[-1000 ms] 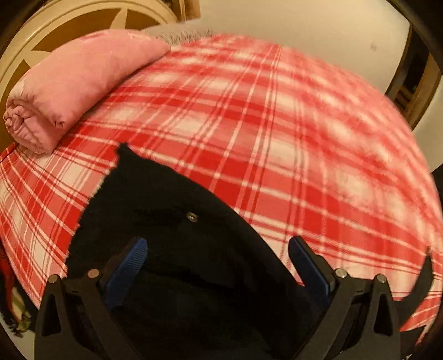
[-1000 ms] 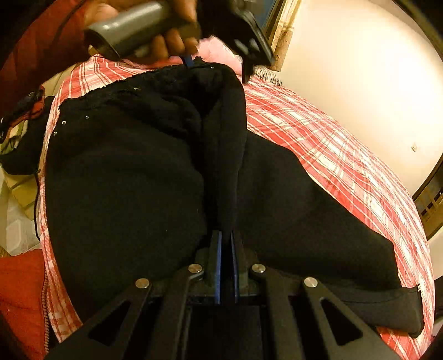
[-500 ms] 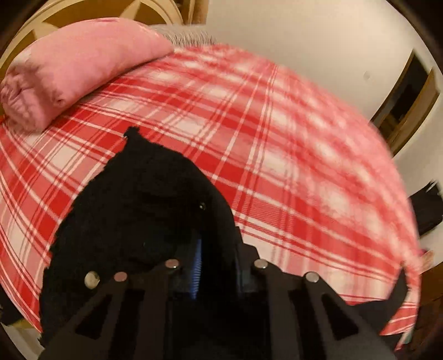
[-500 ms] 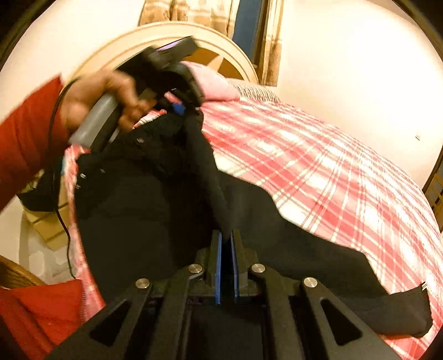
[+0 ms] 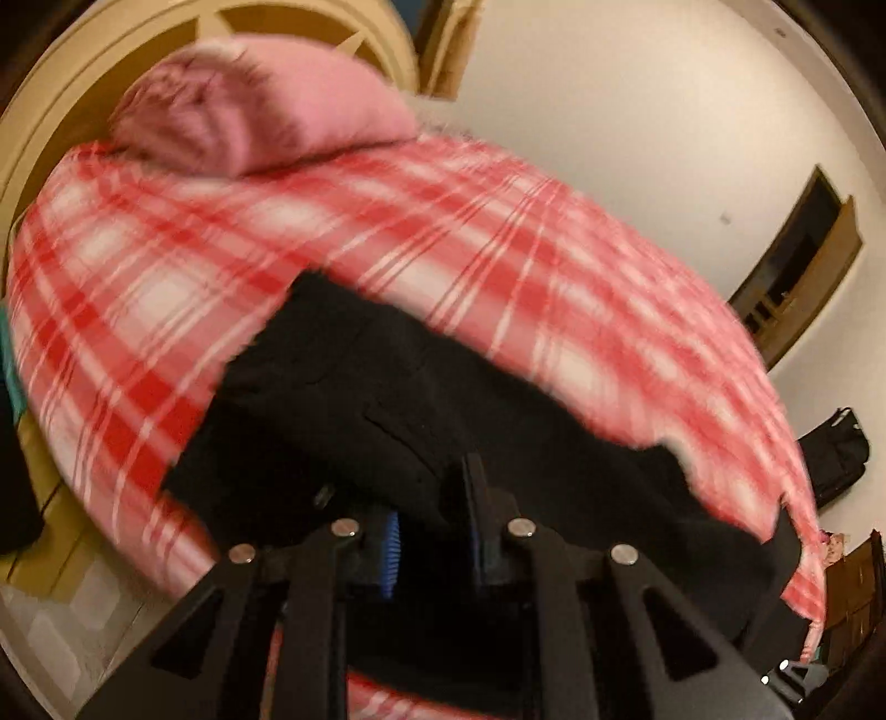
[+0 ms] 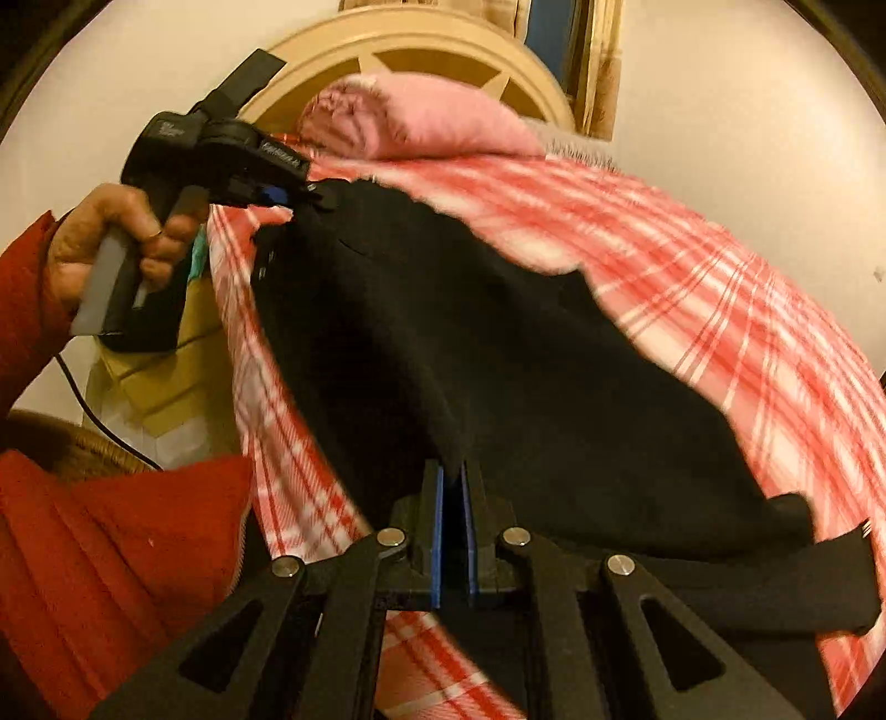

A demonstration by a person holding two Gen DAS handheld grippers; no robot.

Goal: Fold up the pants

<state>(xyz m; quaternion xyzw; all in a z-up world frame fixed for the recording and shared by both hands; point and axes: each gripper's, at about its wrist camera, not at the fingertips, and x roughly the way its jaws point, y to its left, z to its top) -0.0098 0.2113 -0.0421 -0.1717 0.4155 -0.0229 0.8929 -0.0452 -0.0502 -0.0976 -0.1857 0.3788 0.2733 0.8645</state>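
Black pants [image 6: 498, 354] lie spread on a red and white plaid bed [image 6: 747, 310]. My right gripper [image 6: 453, 476] is shut on a fold of the black cloth at its near edge. My left gripper [image 6: 310, 196] shows in the right wrist view at the far left end of the pants, shut on their edge. In the left wrist view the left gripper [image 5: 432, 498] has black cloth pinched between its blue pads, and the pants [image 5: 387, 399] spread out in front of it. The cloth hangs stretched between the two grippers.
A rolled pink blanket [image 6: 421, 116] lies at the head of the bed against a round cream headboard [image 6: 421, 44]. A red cushion [image 6: 111, 554] and a wicker chair sit at lower left. A dark doorway [image 5: 797, 266] is on the right wall.
My left gripper closed on the pants edge, then both grippers lifted and pulled the cloth out flatter across the bed. The left hand has moved further from the right gripper.
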